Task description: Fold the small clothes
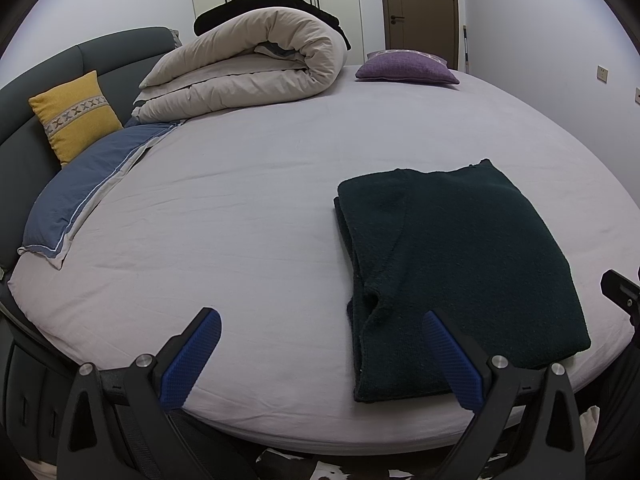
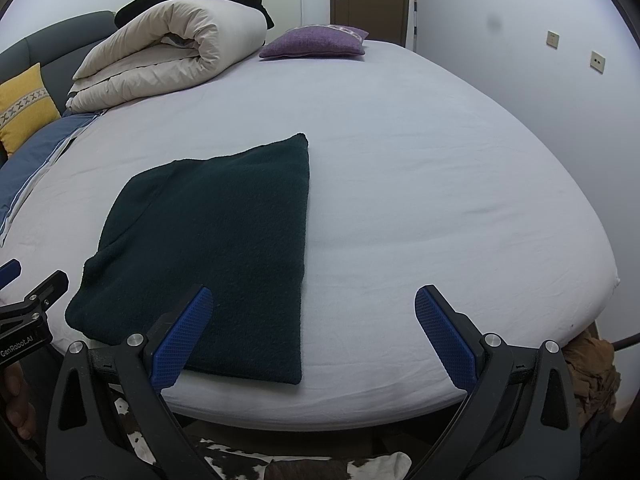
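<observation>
A dark green knitted garment (image 1: 460, 264) lies folded in a flat rectangle on the bed's pale sheet (image 1: 248, 216), near the front edge. My left gripper (image 1: 320, 356) hovers open over the sheet's front edge, its right finger above the garment's near left corner, nothing between the blue pads. In the right wrist view the same garment (image 2: 208, 248) lies left of centre. My right gripper (image 2: 314, 332) is open too, its left finger over the garment's near edge, its right finger over bare sheet (image 2: 440, 184).
A rolled beige duvet (image 1: 248, 68) with a black item on top lies at the bed's far side. A purple cushion (image 1: 408, 66), a yellow cushion (image 1: 74, 114) and a blue pillow (image 1: 84, 188) sit around the edges. A person's hand (image 2: 16, 400) holds the left gripper. A brown cloth (image 2: 592, 372) lies beside the bed.
</observation>
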Motion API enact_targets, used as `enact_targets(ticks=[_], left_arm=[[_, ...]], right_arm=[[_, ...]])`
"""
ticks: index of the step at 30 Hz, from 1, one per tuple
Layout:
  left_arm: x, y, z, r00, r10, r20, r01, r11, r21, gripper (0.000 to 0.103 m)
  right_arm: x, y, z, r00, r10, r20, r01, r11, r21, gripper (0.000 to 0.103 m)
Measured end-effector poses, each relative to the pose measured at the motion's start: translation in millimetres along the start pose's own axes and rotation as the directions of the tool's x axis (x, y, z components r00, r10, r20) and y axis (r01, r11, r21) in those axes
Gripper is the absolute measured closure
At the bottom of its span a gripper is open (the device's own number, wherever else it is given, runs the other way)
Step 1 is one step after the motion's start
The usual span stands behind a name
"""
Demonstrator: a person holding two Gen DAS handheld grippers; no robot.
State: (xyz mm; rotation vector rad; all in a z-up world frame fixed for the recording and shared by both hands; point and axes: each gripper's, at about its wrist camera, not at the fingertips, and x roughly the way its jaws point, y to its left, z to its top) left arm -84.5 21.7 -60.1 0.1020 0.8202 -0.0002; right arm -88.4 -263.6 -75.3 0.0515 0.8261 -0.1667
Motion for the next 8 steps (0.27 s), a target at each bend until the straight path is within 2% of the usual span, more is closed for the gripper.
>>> enact_targets(ticks=[8], left_arm=[[1.7,-3.7,-2.4,1.000,0.001,0.005,-0.001,1.000,0.003,0.000]], right_arm=[[0.0,0.8,-0.4,1.000,0.001,-0.001,-0.001,1.000,0.000,0.000]])
